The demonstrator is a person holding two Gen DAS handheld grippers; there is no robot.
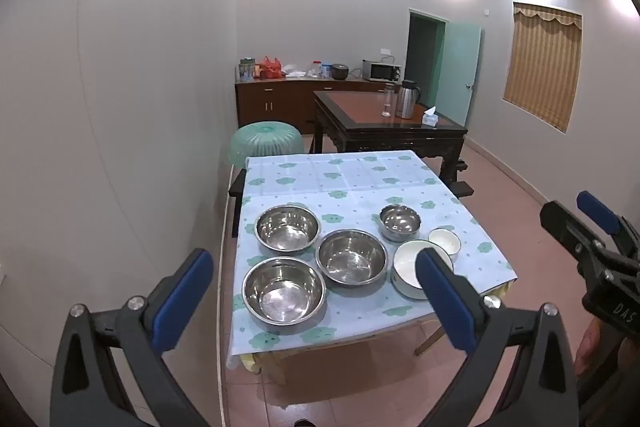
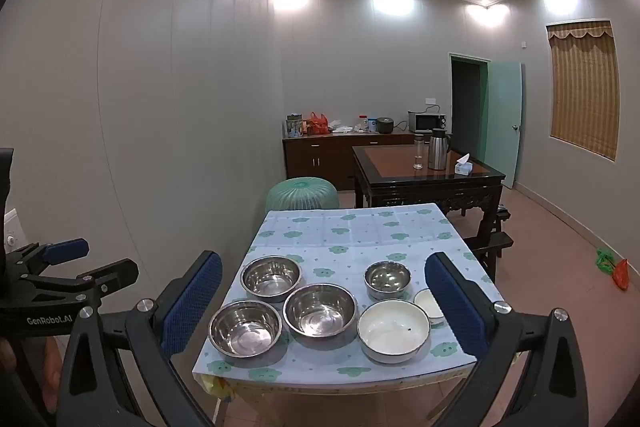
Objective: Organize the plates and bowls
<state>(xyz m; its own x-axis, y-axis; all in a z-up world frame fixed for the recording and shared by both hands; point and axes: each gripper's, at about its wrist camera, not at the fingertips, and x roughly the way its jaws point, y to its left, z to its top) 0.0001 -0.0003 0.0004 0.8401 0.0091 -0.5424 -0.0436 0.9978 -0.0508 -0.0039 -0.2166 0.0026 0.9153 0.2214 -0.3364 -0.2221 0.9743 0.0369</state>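
Nothing organized yet, by the look of it: six bowls spread singly over the near half of the table (image 2: 360,223), none nested, no plates in view.

Three large steel bowls toward the left: near-left bowl (image 2: 245,327), middle bowl (image 2: 319,309) just beside it, far-left bowl (image 2: 271,277) behind. All three empty, only reflections inside.

Small steel bowl (image 2: 387,279) farther right and back, empty too.

Large white enamel bowl (image 2: 393,330) at the near right, empty apart from a tiny dark speck on its floor. Small white bowl (image 2: 429,303) just behind it, partly hidden by a blue pad (image 2: 456,301); nothing visible inside.

Likely left to do: nesting the steel bowls by size, gathering the white pair.

Left gripper (image 1: 316,297) fully released, jaws wide, nothing between them, held short of the table. Right gripper (image 2: 322,303) likewise spread wide and empty, no bowl touched.

Farther out: floral tablecloth (image 2: 352,239) over the table, green mesh food cover (image 2: 302,193) behind it, dark wooden table (image 2: 424,175) with a thermos jug (image 2: 437,149) and tissue box (image 2: 464,165).
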